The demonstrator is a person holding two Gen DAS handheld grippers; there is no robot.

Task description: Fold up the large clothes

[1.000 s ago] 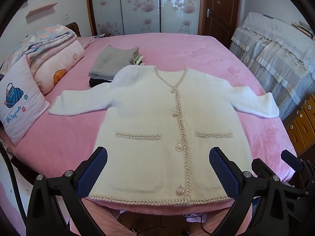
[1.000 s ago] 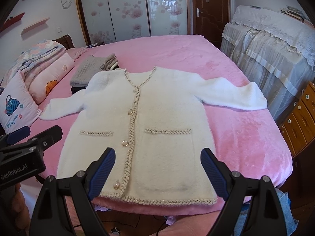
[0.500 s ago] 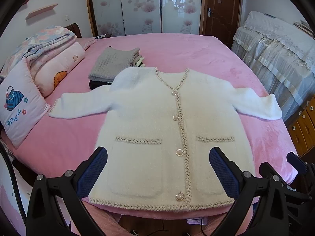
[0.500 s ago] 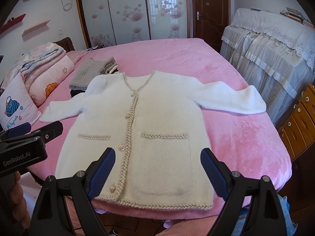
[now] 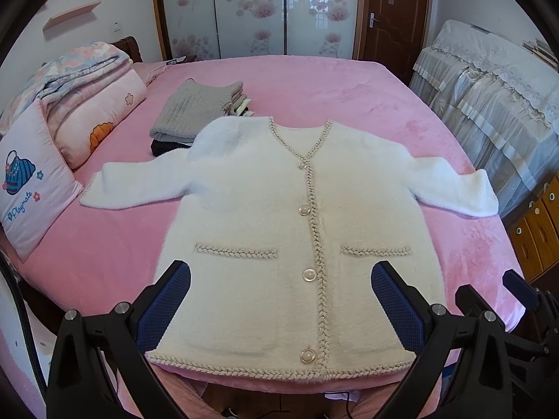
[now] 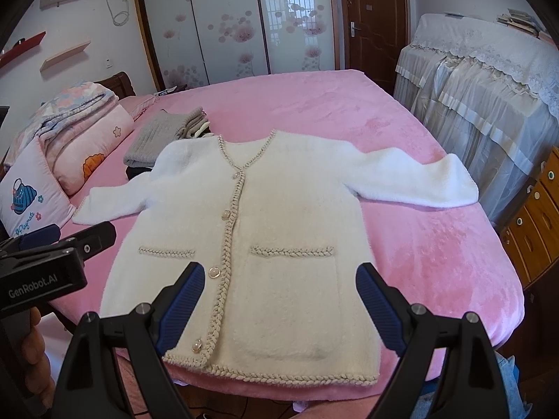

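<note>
With both my left gripper [image 5: 281, 300] and right gripper [image 6: 279, 302] spread wide and empty over the fluffy white buttoned cardigan [image 5: 297, 230], I risk dragging its six-o'clock hem off the pink plush bed [image 5: 349, 87] edge.

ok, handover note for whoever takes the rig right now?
Left gripper: open, empty, hovering over the hem.
Right gripper: open, empty, over the right pocket side.
Fluffy white buttoned cardigan with braided trim: flat, face up on the pink bed, both sleeves out.
Folded grey knit pile sits behind its shoulder.
Done: cardigan laid out. Left: every fold, sleeves first probably.
</note>
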